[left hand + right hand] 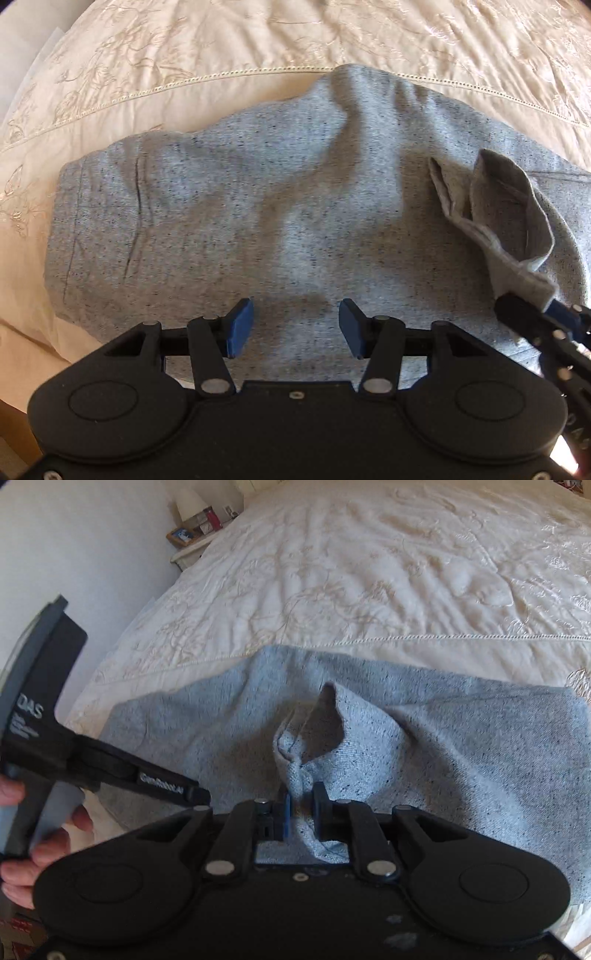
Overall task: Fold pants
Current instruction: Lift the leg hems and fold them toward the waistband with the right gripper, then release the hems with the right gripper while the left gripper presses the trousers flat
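Cream embroidered bedspread (pixel 258 40) with a stitched hem line covers the bed across the upper frame. Grey speckled knit pants (pixel 258 206) lie bunched across the frame centre. Left gripper (pixel 296 326) hovers over them, blue-padded jaws spread wide, holding nothing. Right gripper (pixel 300 805) is nearly closed, pinching a raised fabric fold at lower centre.

Matt flecked grey knit pants (pixel 280 206), sheeny embroidered cream cloth bedspread (pixel 388 572), matt black plastic left gripper (pixel 295 328)
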Demonstrator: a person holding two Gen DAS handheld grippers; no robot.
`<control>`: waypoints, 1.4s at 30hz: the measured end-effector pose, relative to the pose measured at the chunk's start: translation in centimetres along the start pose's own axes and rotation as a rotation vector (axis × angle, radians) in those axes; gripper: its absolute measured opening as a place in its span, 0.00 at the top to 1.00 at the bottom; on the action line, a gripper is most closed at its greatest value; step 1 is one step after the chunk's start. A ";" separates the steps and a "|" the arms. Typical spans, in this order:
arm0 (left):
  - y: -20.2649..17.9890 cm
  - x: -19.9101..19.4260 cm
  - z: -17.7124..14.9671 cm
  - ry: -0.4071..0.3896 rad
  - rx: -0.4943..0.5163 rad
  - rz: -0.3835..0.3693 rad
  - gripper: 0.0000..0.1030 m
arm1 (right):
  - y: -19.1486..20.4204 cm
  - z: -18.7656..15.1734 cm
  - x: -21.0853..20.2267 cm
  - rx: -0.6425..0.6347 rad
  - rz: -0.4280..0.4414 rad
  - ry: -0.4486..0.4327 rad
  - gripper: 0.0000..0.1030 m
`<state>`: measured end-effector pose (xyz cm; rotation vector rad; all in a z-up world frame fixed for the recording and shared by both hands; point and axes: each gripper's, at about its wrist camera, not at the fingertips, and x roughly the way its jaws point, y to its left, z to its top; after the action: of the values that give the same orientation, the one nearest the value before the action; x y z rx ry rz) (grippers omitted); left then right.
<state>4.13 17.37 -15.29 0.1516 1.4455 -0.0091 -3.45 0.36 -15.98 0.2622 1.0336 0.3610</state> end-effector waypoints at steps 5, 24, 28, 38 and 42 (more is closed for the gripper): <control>1.0 -1.5 0.0 -0.039 0.032 -0.005 0.44 | 2.9 -1.2 0.4 -0.205 0.091 0.073 0.67; -11.3 -1.8 2.3 -0.083 0.244 -0.166 0.44 | -6.3 -2.9 -8.1 0.023 -0.032 0.043 0.64; -10.7 0.1 2.2 0.034 0.189 -0.175 0.96 | -7.8 -3.2 -8.9 0.040 -0.025 0.055 0.64; -5.3 0.1 0.1 0.084 -0.021 -0.130 0.89 | -11.9 -2.3 -9.3 0.078 -0.045 0.043 0.64; -4.6 -1.5 0.1 0.027 -0.086 -0.113 0.88 | -14.4 -1.0 -7.7 0.100 -0.097 0.055 0.64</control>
<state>3.58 12.71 -14.22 -0.0004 1.4775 -0.0376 -5.49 -15.89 -15.87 0.2921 1.1164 0.2303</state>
